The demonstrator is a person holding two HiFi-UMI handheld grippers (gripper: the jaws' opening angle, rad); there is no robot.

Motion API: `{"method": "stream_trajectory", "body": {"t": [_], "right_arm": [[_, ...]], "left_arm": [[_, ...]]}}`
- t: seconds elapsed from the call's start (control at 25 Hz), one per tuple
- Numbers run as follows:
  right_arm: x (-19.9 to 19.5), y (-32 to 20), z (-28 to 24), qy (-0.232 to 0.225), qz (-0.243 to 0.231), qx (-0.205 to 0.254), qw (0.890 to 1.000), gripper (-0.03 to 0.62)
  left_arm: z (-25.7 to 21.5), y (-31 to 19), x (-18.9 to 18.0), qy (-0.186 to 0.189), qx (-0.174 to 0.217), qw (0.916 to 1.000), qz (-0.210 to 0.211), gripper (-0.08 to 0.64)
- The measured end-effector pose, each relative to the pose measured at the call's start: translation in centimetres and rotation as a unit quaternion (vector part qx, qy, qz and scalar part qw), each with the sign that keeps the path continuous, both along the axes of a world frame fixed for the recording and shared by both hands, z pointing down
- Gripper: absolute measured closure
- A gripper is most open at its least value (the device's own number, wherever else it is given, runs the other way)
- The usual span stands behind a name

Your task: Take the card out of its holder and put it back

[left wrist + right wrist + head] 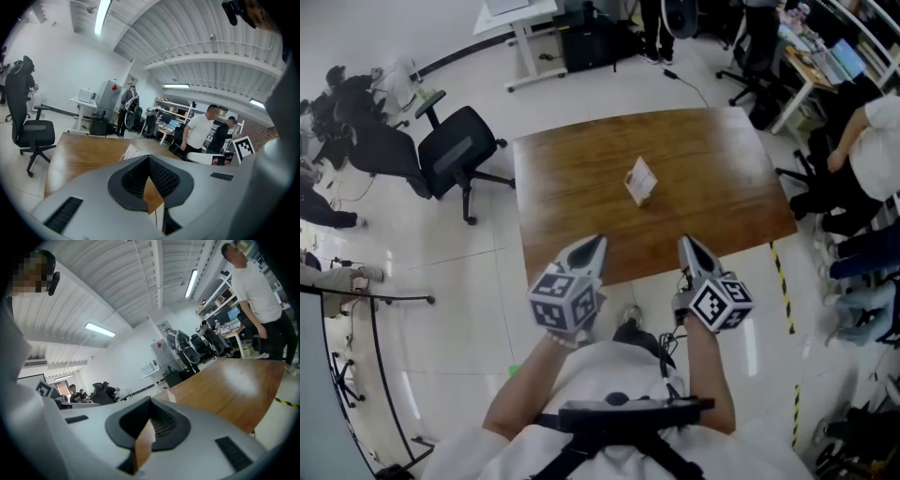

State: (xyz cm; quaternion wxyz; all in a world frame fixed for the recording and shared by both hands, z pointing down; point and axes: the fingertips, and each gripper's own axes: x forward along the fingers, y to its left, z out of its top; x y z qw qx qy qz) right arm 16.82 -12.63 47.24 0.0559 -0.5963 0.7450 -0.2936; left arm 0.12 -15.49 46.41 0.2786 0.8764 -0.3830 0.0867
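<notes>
Card (642,176) stood in its holder (638,193) in the middle of the counter (572,169)
Left tool (598,244) and right tool (685,244), both pressed together and empty, hung at the counter's near edge; the card lay ahead, between them, neither clearly nearer

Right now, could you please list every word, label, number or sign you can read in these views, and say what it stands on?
No text here can be read.
Card on the table: any print is too small to read.
Marker cubes: black-and-white squares only, no letters.
Grey cabinet: a red mark, too blurred to read.
</notes>
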Motion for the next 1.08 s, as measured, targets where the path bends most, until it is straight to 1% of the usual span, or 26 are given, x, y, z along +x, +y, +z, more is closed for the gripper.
{"method": "stream_trajectory", "body": {"t": [0.12, 0.16, 0.24, 0.32, 0.44, 0.52, 0.72, 0.92, 1.08], "right_arm": [[-3.0, 1.8, 0.5, -0.031, 0.002, -0.007, 1.0, 0.594], [-4.1, 2.3, 0.9, -0.034, -0.001, -0.011, 0.999, 0.594], [-5.7, 3.4, 1.6, -0.026, -0.006, -0.02, 0.999, 0.594], [-6.2, 4.2, 1.5, -0.022, -0.002, -0.023, 0.999, 0.594], [-5.7, 4.4, 0.7, -0.058, 0.019, -0.01, 0.998, 0.594], [-6.0, 4.3, 0.3, -0.071, 0.025, 0.0, 0.997, 0.594], [-8.4, 4.4, -0.6, -0.062, 0.009, 0.011, 0.998, 0.594], [-8.1, 4.5, -2.0, -0.039, 0.013, 0.014, 0.999, 0.594], [-8.5, 4.8, -1.9, -0.036, 0.01, 0.014, 0.999, 0.594]], "left_arm": [[0.3, 1.2, -0.7, 0.007, -0.005, 0.9998, 0.017, 0.565], [0.5, 1.5, -1.0, 0.009, -0.008, 0.9997, 0.02, 0.565], [0.9, 2.2, -1.5, 0.011, -0.015, 0.9995, 0.027, 0.565], [1.5, 2.9, -1.8, 0.006, -0.021, 0.9993, 0.031, 0.565], [2.2, 3.4, -2.2, -0.008, -0.026, 0.999, 0.036, 0.563], [2.3, 3.6, -2.9, -0.011, -0.026, 0.999, 0.036, 0.563], [1.8, 3.8, -4.1, -0.006, -0.02, 0.9994, 0.027, 0.563], [0.8, 3.8, -4.1, -0.001, -0.01, 0.9997, 0.023, 0.563], [0.6, 4.0, -4.1, 0.006, -0.01, 0.9997, 0.022, 0.563]]}}
